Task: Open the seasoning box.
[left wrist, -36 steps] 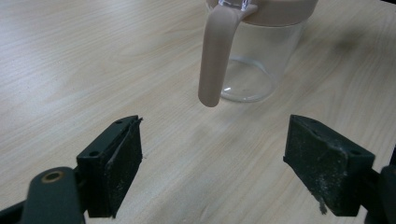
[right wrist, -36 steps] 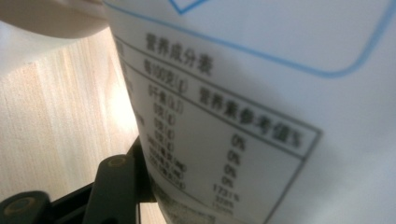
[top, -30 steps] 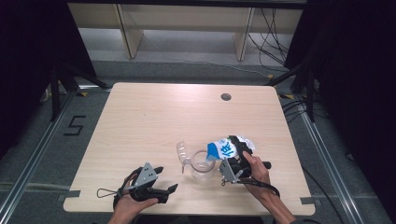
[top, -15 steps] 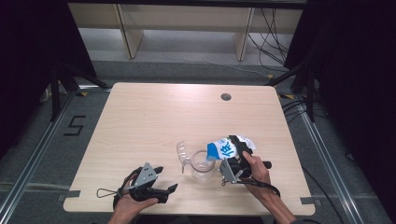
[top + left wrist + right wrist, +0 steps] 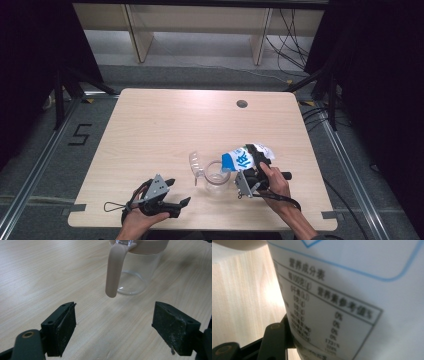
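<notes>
A clear glass jar (image 5: pixel 215 176) with a beige rim and flipped-open lid (image 5: pixel 195 161) stands near the table's front edge; its beige handle (image 5: pixel 114 267) faces my left gripper. My right gripper (image 5: pixel 255 161) is shut on a white and blue bag (image 5: pixel 241 157), tilted with its mouth over the jar. That bag's printed label (image 5: pixel 342 310) is pressed close to the right gripper's camera. My left gripper (image 5: pixel 172 192) rests open on the table left of the jar, pads (image 5: pixel 65 326) wide apart with nothing between them.
The light wooden table (image 5: pixel 165 125) has a round cable hole (image 5: pixel 242 104) at the far right. Wooden shelf legs (image 5: pixel 137 35) stand on the floor behind the table. Dark curtains hang on both sides.
</notes>
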A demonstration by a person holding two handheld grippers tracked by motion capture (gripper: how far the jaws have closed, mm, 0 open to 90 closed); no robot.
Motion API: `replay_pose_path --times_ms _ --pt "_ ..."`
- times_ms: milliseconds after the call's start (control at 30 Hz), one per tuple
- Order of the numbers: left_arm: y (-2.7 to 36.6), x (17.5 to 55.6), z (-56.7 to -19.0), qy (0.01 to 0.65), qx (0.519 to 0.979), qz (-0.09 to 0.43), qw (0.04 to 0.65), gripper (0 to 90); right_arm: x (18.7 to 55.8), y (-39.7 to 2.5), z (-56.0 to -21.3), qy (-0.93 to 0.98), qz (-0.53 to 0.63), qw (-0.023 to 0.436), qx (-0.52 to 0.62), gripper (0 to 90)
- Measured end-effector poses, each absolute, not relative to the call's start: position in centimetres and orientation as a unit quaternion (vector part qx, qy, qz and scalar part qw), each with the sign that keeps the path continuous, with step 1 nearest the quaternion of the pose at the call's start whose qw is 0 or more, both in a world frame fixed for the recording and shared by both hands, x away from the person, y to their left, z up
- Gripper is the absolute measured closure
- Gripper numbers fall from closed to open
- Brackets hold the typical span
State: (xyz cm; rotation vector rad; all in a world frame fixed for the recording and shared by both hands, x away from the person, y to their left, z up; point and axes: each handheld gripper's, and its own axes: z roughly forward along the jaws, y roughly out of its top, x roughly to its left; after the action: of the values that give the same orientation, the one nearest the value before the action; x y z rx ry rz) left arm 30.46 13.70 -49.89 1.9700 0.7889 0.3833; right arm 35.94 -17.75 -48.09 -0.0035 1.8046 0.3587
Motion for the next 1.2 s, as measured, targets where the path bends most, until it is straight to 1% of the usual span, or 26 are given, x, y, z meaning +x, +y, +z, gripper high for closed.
replay_pose_path --times_ms 167,233,400,433,500,567,733,833,900,967,1033,1200 --pt "13.69 30.43 -49.91 0.325 0.804 0.155 0.473 18.6 35.78 -17.7 -48.2 0.774 0.141 0.618 0.006 46.5" --pt "13.69 30.39 -49.89 0.326 0.803 0.156 0.474 18.5 35.92 -17.65 -48.27 0.779 0.142 0.611 -0.005 46.9" --pt "13.63 30.39 -49.92 0.329 0.802 0.153 0.474 18.6 36.0 -17.38 -47.9 0.767 0.116 0.63 -0.036 47.4" --pt "13.66 30.42 -49.91 0.328 0.803 0.155 0.473 18.6 35.94 -17.35 -48.33 0.772 0.128 0.622 -0.015 47.7" --pt "13.67 30.4 -49.91 0.328 0.803 0.155 0.473 18.5 35.85 -17.32 -48.52 0.772 0.13 0.622 -0.003 47.7" --pt "13.65 30.38 -49.91 0.329 0.802 0.155 0.474 18.6 35.97 -17.29 -48.51 0.775 0.127 0.619 -0.016 47.7" --pt "13.61 30.4 -49.95 0.329 0.801 0.153 0.476 18.5 35.81 -17.33 -48.58 0.769 0.123 0.628 -0.006 47.8" --pt "13.62 30.39 -49.95 0.329 0.801 0.154 0.475 18.6 35.86 -17.34 -48.42 0.766 0.114 0.633 -0.021 47.9" --pt "13.61 30.42 -49.96 0.331 0.8 0.154 0.475 18.6 35.76 -17.37 -48.64 0.768 0.12 0.629 -0.008 47.9" --pt "13.6 30.41 -49.96 0.332 0.799 0.154 0.478 18.5 35.87 -17.34 -48.49 0.767 0.115 0.631 -0.022 47.9" --pt "13.76 30.43 -49.91 0.326 0.806 0.158 0.468 18.5 35.94 -17.32 -48.02 0.756 0.099 0.644 -0.051 47.9" --pt "13.7 30.43 -49.93 0.328 0.801 0.154 0.477 18.6 35.92 -17.32 -48.21 0.759 0.099 0.642 -0.047 48.0"
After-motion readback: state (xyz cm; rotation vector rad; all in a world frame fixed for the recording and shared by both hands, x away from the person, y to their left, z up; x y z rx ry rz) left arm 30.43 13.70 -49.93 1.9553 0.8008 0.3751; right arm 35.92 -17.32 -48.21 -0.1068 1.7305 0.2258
